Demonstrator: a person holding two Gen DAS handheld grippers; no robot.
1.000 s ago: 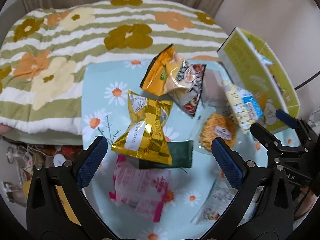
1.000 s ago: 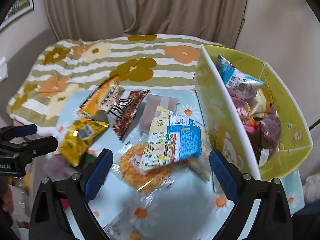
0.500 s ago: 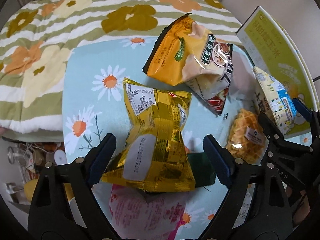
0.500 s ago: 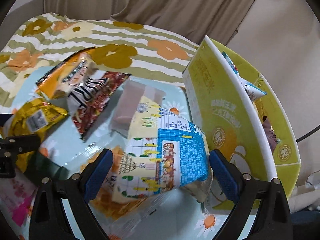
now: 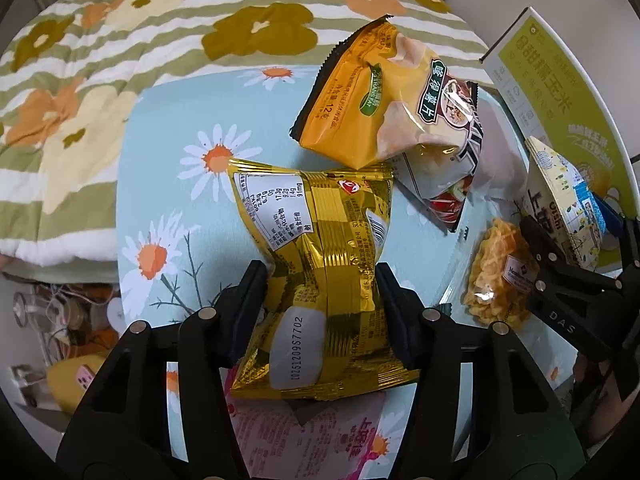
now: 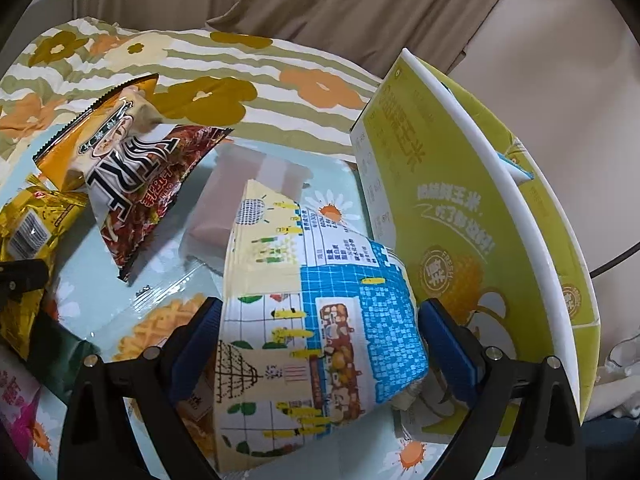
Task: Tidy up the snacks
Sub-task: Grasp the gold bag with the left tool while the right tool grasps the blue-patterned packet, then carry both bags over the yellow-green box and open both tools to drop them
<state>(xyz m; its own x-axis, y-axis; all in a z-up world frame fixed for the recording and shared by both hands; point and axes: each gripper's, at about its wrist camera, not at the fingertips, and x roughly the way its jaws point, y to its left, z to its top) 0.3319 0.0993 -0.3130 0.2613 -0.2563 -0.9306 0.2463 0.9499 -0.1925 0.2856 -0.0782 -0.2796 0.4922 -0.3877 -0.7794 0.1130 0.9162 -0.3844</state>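
Observation:
My left gripper is shut on a gold foil snack bag, pinching its middle so the bag creases. My right gripper is closed against both sides of a white, yellow and blue snack bag, which also shows in the left wrist view. A green-yellow cardboard box stands just right of that bag, with snacks inside. An orange chip bag lies beyond the gold bag, over a red and white bag.
Everything lies on a light blue daisy cloth over a striped flowered blanket. A clear pack of orange waffle snacks, a pink packet and a pale pink packet lie around. Curtains hang behind.
Both grippers moved down and forward onto their bags. The left jaws closed from wide open onto the gold bag. The right jaws narrowed onto the blue and yellow bag.

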